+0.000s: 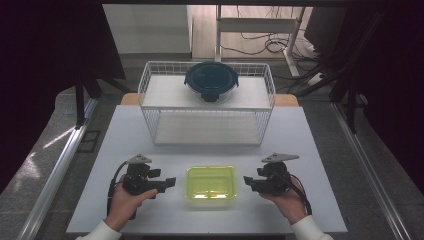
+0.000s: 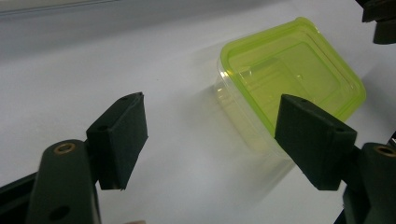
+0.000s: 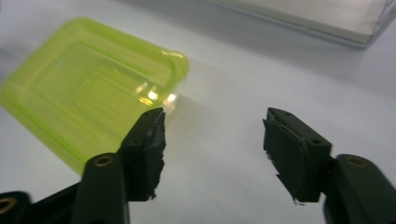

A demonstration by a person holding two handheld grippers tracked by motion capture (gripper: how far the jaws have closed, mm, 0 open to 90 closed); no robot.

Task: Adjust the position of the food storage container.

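While both jaws gape empty, the yellow-green lidded container lies crosswise between left gripper and right gripper, equally near.

Lime-green container, dark-blue lid

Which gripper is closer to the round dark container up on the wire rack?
Left, narrowly. The round dark container sits on the wire rack at the far side. The left gripper lies down-left of it, the right gripper down-right, both flanking the green container.
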